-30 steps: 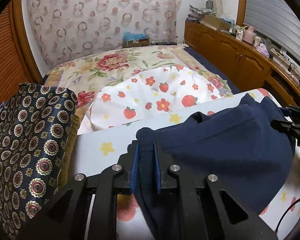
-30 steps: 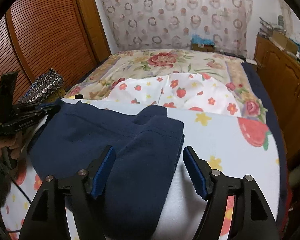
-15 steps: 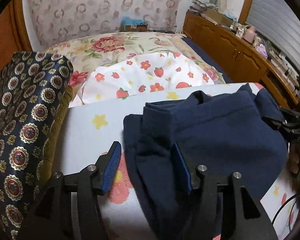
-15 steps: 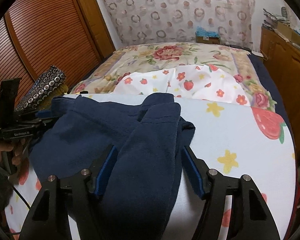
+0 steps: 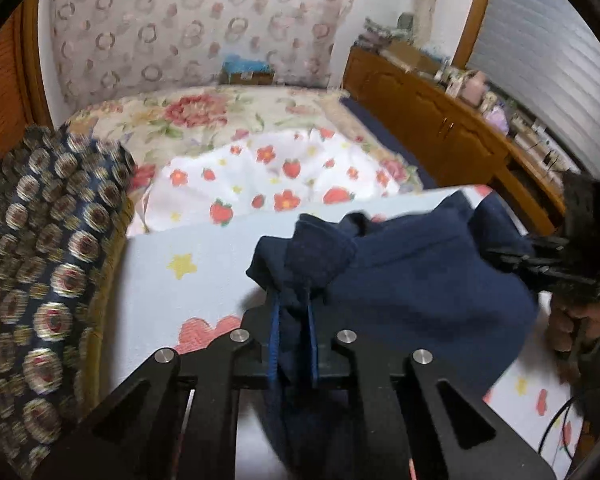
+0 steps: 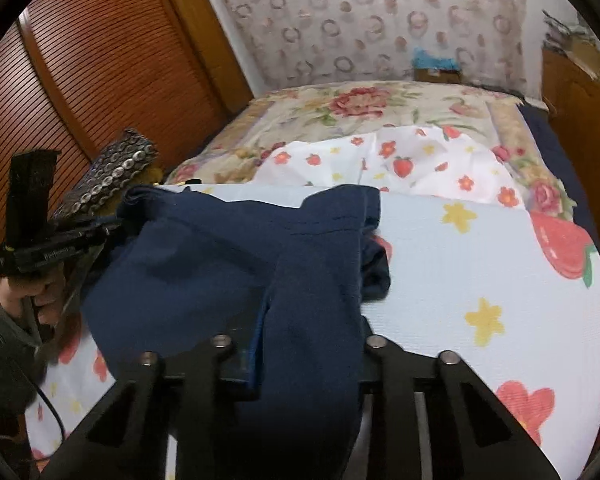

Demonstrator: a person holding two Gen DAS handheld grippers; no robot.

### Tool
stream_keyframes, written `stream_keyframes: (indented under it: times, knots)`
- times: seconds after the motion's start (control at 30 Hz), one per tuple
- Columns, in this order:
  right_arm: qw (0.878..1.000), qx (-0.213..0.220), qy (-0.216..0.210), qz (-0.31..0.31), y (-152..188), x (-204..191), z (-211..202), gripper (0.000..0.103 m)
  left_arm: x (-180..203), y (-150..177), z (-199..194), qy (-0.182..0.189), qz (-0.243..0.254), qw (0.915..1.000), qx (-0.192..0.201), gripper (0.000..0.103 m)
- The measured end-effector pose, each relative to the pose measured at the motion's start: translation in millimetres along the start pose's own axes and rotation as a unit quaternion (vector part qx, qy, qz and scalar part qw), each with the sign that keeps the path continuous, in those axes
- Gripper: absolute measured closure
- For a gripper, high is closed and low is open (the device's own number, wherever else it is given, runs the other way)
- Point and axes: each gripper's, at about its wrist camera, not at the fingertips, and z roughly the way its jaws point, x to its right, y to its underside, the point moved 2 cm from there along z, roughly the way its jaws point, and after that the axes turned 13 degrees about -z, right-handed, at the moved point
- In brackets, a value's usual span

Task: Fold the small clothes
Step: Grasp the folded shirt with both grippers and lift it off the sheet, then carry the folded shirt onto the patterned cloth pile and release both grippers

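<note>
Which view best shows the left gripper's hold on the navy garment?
Left wrist: the left gripper pinches a bunched fold of the navy garment between blue pads. Right wrist shows it side-on, its tips meeting the cloth edge.

a home bedroom: floral-quilted bed [image 6: 364, 108], wooden dresser [image 5: 428, 120], louvered wardrobe doors [image 6: 100, 60].

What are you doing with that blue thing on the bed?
A person is folding a small navy garment on the strawberry-print sheet. The left hand-held gripper is shut on one bunched end. The right hand-held gripper seems clamped on the other end, though cloth covers its fingers. The fold isn't finished.
</note>
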Motion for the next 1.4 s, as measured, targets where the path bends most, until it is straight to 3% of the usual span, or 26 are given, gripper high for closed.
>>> stream_keyframes:
  times: [0.17,0.37,0.8,1.1,1.2,1.4]
  knots:
    - [0.998,0.056,0.017,-0.019,-1.7,-11.8,-31.5,0.082,12.8,-1.2,-44.0,0.020,0.005,0.9988,0.044,0.091]
    - [0.994,0.098,0.029,-0.041,-4.6,-30.8,-60.4,0.083,23.9,-2.8,-90.4,0.014,0.022,0.9955,0.091,0.091]
    - [0.986,0.128,0.023,-0.106,-27.0,-59.8,-78.0,0.083,2.0,-4.3,-154.4,-0.009,0.016,0.9878,0.155,0.091]
    - [0.975,0.135,0.010,-0.176,-72.9,-78.9,-65.4,0.083,-35.7,8.3,-191.1,-0.023,-0.023,0.9781,0.205,0.091]
    - [0.965,0.133,0.012,-0.227,-102.8,-98.6,-52.4,0.084,-52.4,18.5,-204.6,-0.032,-0.048,0.9697,0.237,0.091]
    - [0.945,0.115,-0.010,-0.307,-149.0,-142.0,-12.3,0.084,-100.3,40.9,-217.5,-0.053,-0.115,0.9584,0.256,0.091]
